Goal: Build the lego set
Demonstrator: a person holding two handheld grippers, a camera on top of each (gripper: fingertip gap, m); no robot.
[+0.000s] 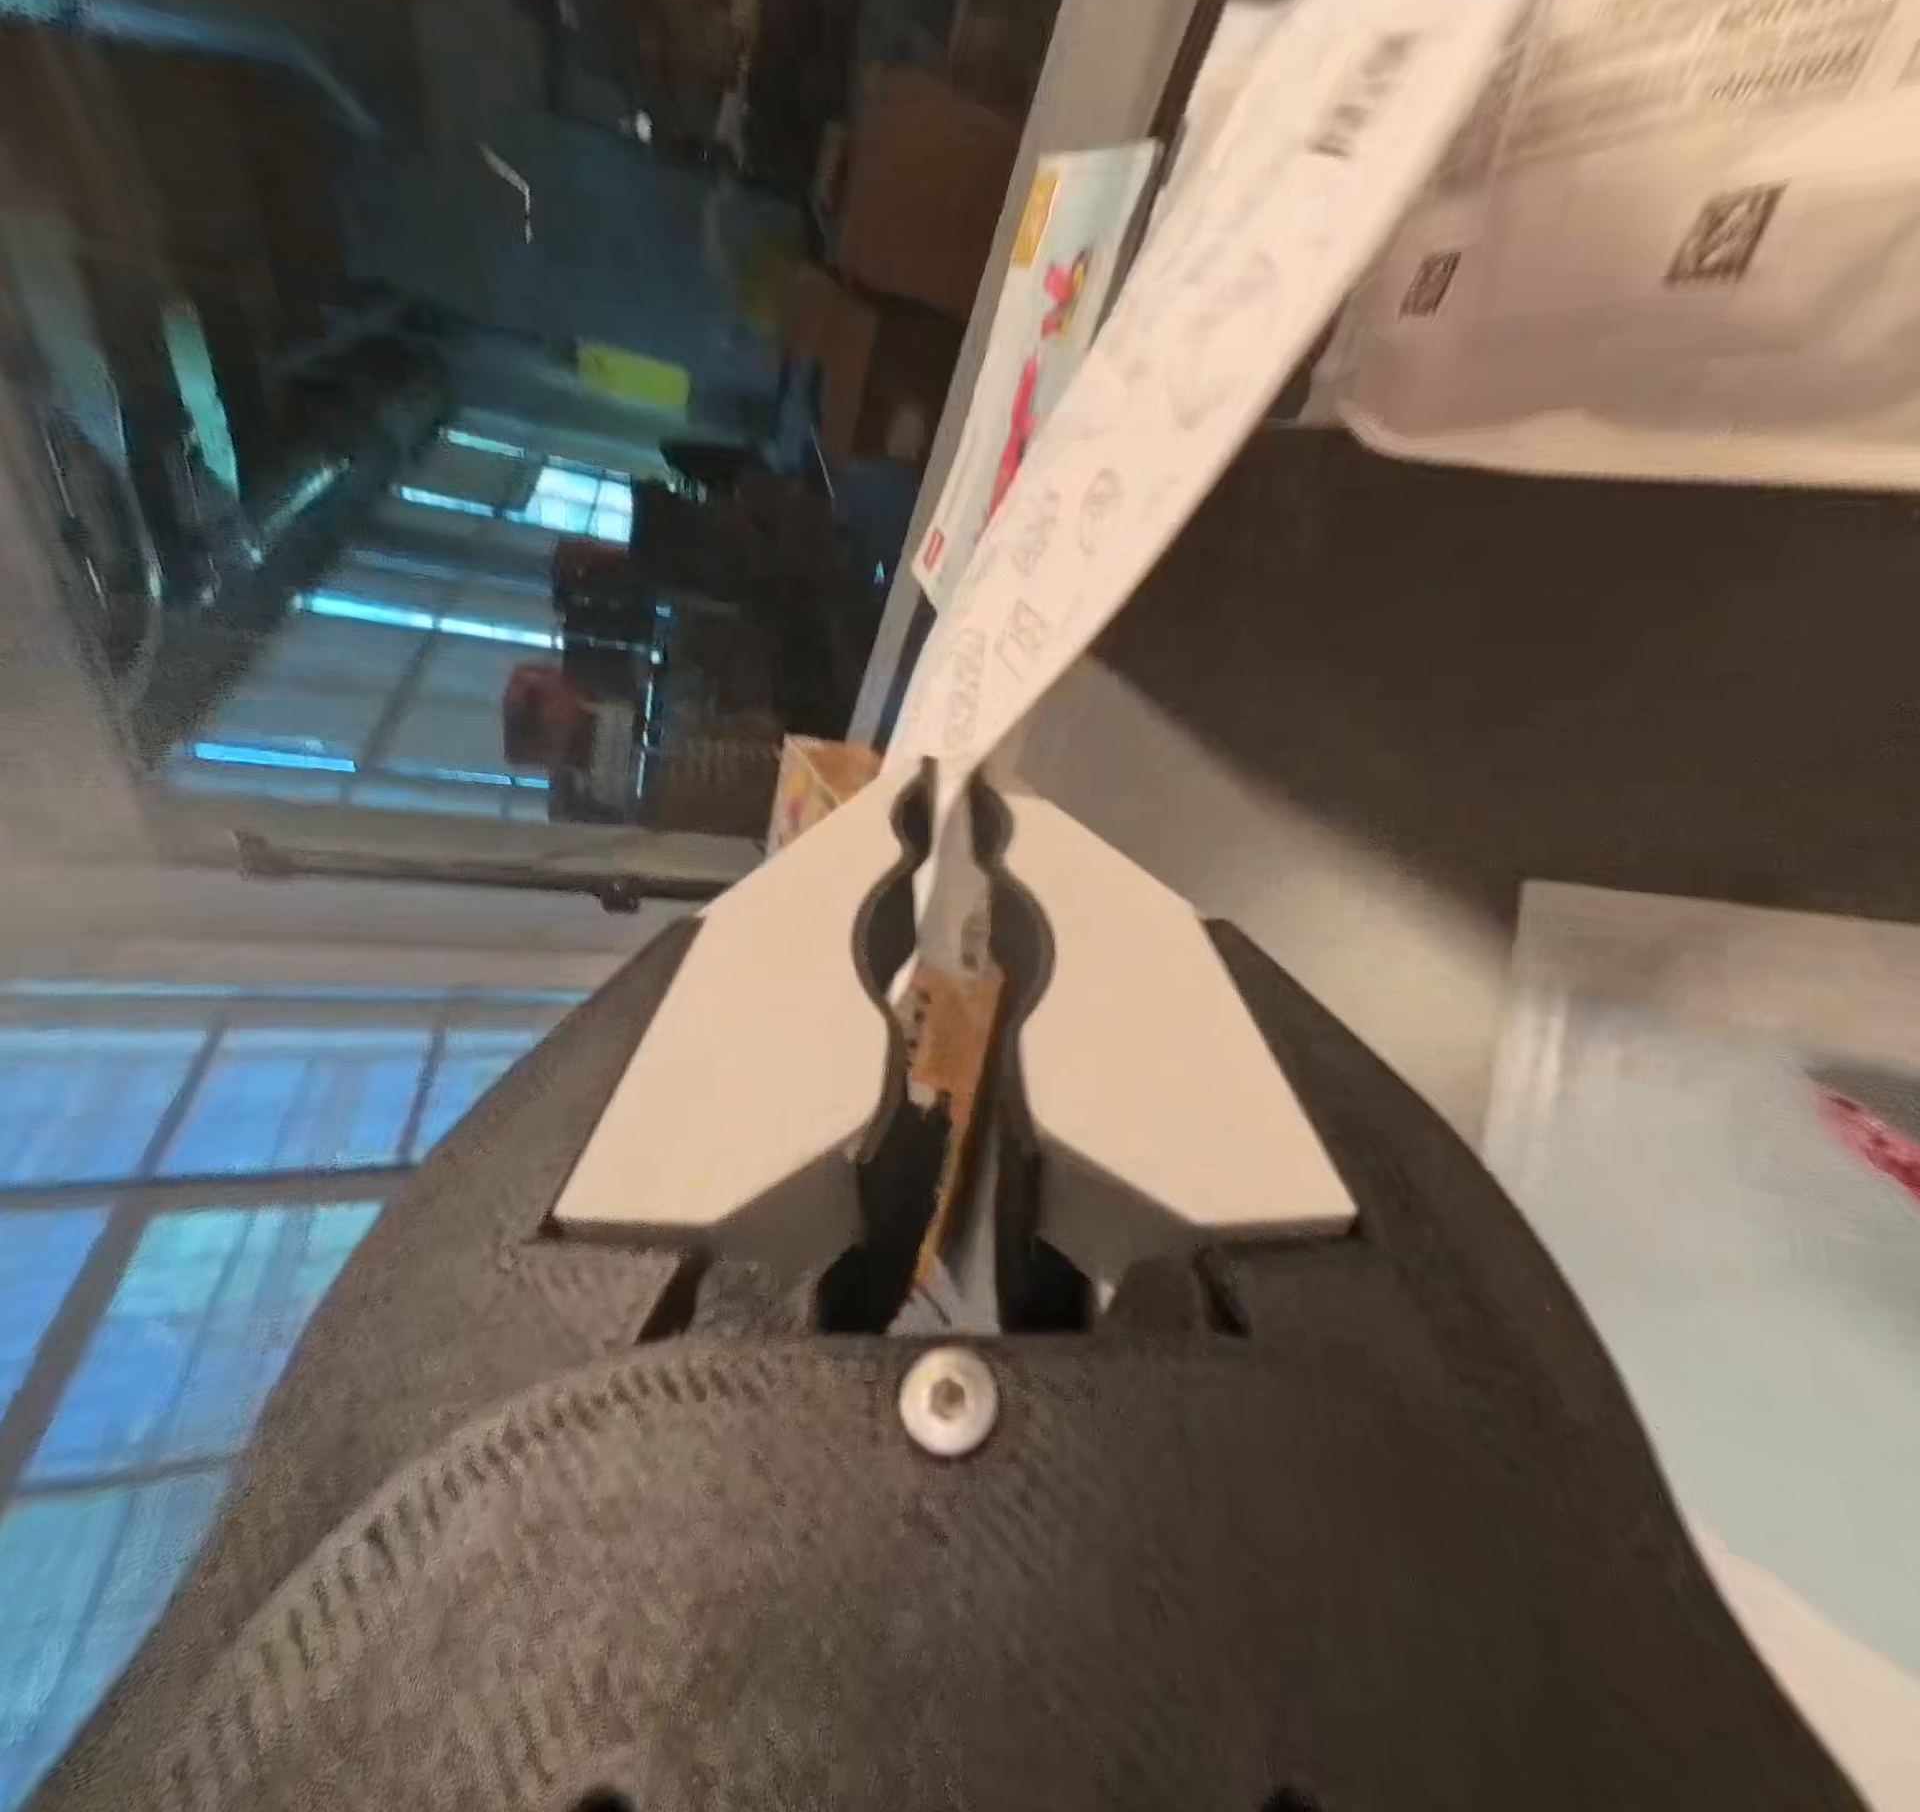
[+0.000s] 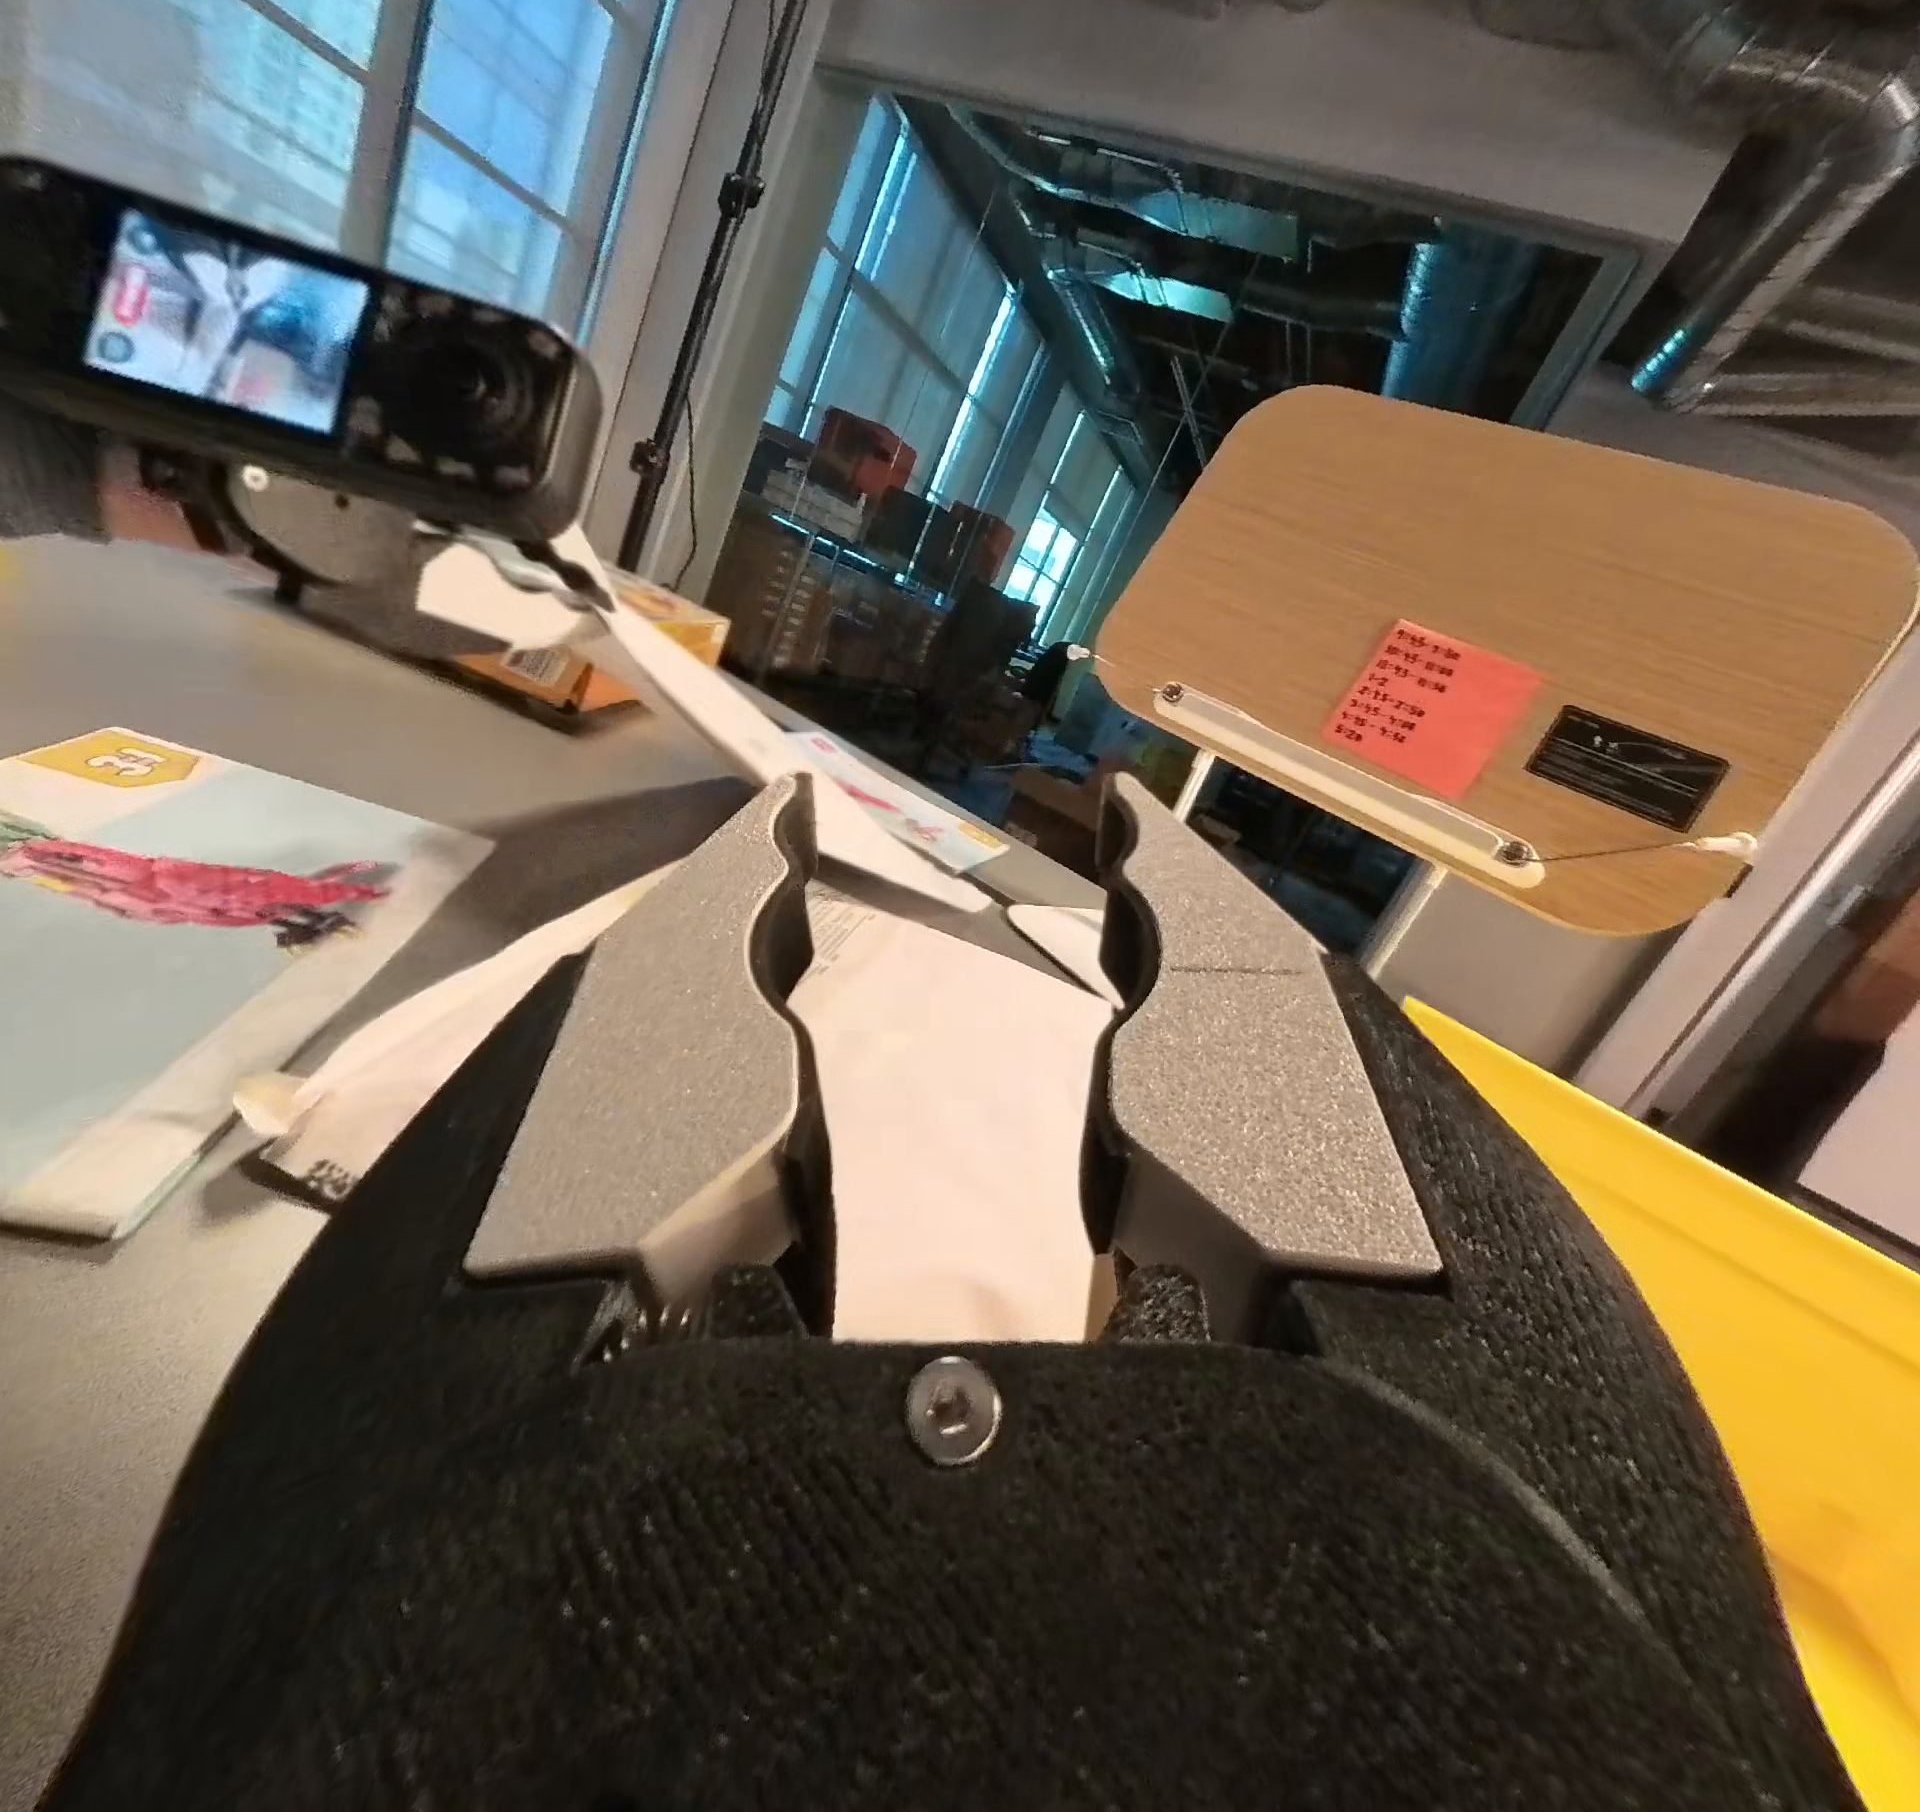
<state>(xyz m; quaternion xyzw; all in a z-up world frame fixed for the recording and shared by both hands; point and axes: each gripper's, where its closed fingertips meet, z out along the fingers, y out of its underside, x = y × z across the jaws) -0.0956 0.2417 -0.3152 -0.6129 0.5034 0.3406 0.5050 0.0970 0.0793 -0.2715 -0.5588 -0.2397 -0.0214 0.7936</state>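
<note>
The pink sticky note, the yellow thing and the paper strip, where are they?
Pink sticky note [image 2: 1432, 709]: right wrist view, its middle.
Yellow sheet [image 2: 1704, 1326]: right wrist view, flat face.
White paper strip [image 1: 1195, 391]: left wrist view, mid-length.

the left claw [image 1: 954, 786] has two flat pale, cream-looking fingers [image 1: 758, 1045] with wavy, scalloped inner edges lined in dark material, set into a black body with a coarse, woven-looking texture and ribbed arcs across its rounded top. a silver hex-socket screw [image 1: 948, 1401] sits at the centre of that body. the right claw [image 2: 954, 806] is of the same build: grey, grainy, speckled fingers [image 2: 665, 1066] with the same wavy dark-lined edges, a black textured body, a small coil spring [image 2: 665, 1324] at the left finger's base and a matching silver screw [image 2: 953, 1411].
</note>
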